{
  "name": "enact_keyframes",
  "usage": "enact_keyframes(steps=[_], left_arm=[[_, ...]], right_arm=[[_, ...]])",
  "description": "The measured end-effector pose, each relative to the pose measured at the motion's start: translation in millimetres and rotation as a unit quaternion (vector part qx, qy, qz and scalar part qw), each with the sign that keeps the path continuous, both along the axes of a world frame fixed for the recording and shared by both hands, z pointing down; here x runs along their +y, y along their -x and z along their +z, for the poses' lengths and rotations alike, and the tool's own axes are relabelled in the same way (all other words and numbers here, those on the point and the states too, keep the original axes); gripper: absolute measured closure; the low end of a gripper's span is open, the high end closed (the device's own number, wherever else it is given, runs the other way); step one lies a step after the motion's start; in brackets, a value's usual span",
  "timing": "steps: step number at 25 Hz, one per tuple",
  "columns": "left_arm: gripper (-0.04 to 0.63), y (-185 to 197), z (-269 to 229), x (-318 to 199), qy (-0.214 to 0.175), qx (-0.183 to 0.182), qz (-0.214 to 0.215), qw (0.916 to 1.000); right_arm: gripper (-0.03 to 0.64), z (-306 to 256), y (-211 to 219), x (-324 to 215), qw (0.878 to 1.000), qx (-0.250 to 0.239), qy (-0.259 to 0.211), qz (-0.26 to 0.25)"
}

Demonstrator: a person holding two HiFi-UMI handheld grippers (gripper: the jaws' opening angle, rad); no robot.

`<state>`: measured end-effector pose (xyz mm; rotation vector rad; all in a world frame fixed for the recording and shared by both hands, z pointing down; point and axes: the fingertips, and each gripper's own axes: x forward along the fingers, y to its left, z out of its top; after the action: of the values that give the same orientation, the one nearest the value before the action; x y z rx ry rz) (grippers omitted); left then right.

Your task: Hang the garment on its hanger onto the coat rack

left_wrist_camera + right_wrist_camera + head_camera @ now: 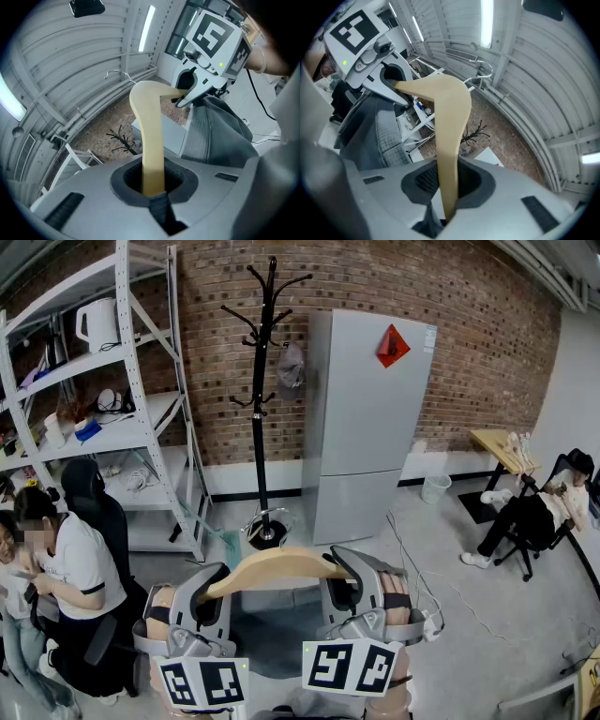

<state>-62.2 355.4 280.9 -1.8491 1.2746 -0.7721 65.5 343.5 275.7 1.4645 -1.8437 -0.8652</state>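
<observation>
Brick wall (216,362) across the back. Grey refrigerator (370,418) stands against it, metal shelving (141,399) to its left. The black coat rack (260,409) stands upright on the floor between shelving and refrigerator, with a small grey item (291,367) hung on one upper peg.

Garment (215,136): grey fabric, draped from the hanger, hanging between the two grippers.

Hanger (277,567): pale wood, held roughly level low in the head view, well apart from the coat rack and not on it.

Left gripper (152,185): fingers clamped on the hanger's left arm. Right gripper (447,187): fingers clamped on the right arm.

Hanger's wire hook (482,71): at the hanger's crown, touching nothing.
</observation>
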Motion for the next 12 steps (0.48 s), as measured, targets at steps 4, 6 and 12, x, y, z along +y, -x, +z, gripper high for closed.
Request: enact_keyframes(steps=[4, 6, 12], left_arm=[[0.575, 0.2, 3.7, 1.2, -0.002, -0.001, -0.001, 1.0], [0.575, -1.3, 4.7, 1.3, 0.0, -0.002, -0.002, 1.0], [0.575, -6.1, 5.7, -0.1, 0.002, 0.002, -0.003, 1.0]], right_arm=[[0.546, 3.7, -0.1, 2.5, 1.0, 0.001, 0.0, 0.003], [0.546, 4.6, -1.7, 3.2, 1.0, 0.002, 0.002, 0.004], [0.545, 5.2, -6.6, 2.9, 1.0, 0.001, 0.003, 0.005]])
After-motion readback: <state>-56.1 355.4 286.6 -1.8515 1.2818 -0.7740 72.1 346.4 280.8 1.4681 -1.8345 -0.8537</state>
